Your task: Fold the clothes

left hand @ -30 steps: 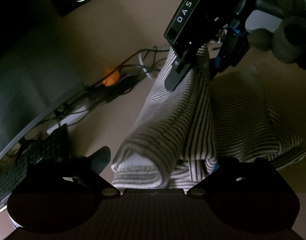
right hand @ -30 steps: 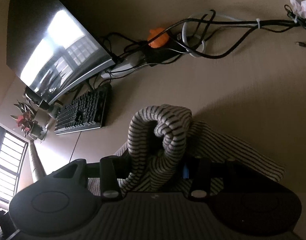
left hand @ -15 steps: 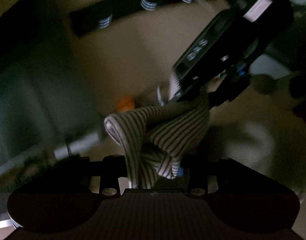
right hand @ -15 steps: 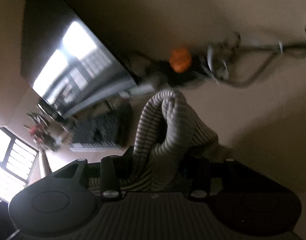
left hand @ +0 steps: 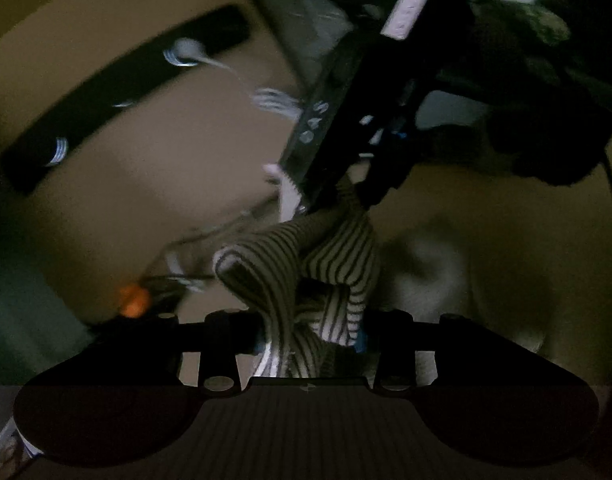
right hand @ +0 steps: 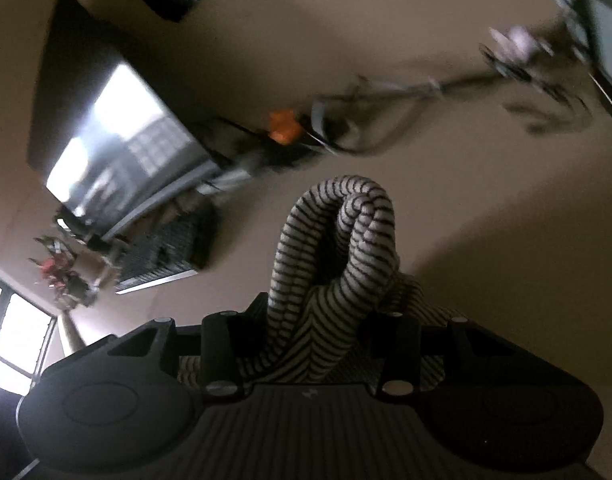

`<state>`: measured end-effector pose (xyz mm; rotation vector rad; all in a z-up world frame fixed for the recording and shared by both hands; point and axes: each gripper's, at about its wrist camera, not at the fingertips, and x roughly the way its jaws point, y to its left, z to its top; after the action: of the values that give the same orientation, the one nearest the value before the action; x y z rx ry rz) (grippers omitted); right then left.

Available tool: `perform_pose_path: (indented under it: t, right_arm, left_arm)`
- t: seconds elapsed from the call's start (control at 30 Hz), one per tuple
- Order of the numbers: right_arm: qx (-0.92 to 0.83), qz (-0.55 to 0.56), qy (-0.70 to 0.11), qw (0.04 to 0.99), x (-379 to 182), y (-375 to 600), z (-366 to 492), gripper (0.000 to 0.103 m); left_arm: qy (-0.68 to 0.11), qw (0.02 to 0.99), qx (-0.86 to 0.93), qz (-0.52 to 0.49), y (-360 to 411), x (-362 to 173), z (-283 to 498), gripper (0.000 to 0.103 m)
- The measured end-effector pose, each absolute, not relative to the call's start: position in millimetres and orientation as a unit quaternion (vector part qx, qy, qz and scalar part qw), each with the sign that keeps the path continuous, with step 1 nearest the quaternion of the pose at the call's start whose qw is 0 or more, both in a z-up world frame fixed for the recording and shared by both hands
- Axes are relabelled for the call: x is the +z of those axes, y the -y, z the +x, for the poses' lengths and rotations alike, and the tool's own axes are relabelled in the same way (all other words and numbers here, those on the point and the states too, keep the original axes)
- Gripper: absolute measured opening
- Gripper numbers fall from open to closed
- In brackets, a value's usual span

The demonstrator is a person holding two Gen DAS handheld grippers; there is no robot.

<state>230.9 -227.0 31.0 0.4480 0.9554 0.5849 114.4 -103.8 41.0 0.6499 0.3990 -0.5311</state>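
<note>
Striped garment (left hand: 330, 264) bunched, clamped by left gripper (left hand: 310, 336) and right gripper (right hand: 310, 332), bare tabletop (right hand: 486, 208) beyond.

The cloth (right hand: 338, 264) hangs bunched above the table (right hand: 486, 240). Beyond the cloth lie the cables (right hand: 370, 136) on the table. Left of the cables stands the monitor (right hand: 117, 136). The keyboard (right hand: 165, 252) lies before the monitor, left of the cloth.
</note>
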Motion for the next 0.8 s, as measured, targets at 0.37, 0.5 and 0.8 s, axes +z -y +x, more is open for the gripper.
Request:
perform_pose_path:
  t: [0.37,0.5,0.8]
  right_arm:
    - [0.242,0.213,-0.449,0.833,20.7,233.9,215.8,0.044]
    - [0.237,0.218,-0.458,0.829,12.4,229.8,215.2,0.044]
    - [0.246,0.251,-0.464,0.813,7.1,219.0,232.0,0.044]
  left_arm:
    - [-0.204,0.904,-0.226,0.300,115.7,26.4,123.9,0.081]
    - [-0.223,0.900,-0.225,0.299,107.9,14.9,131.0,0.088]
    - [-0.225,0.914,-0.192,0.279,86.7,4.6,146.2,0.037]
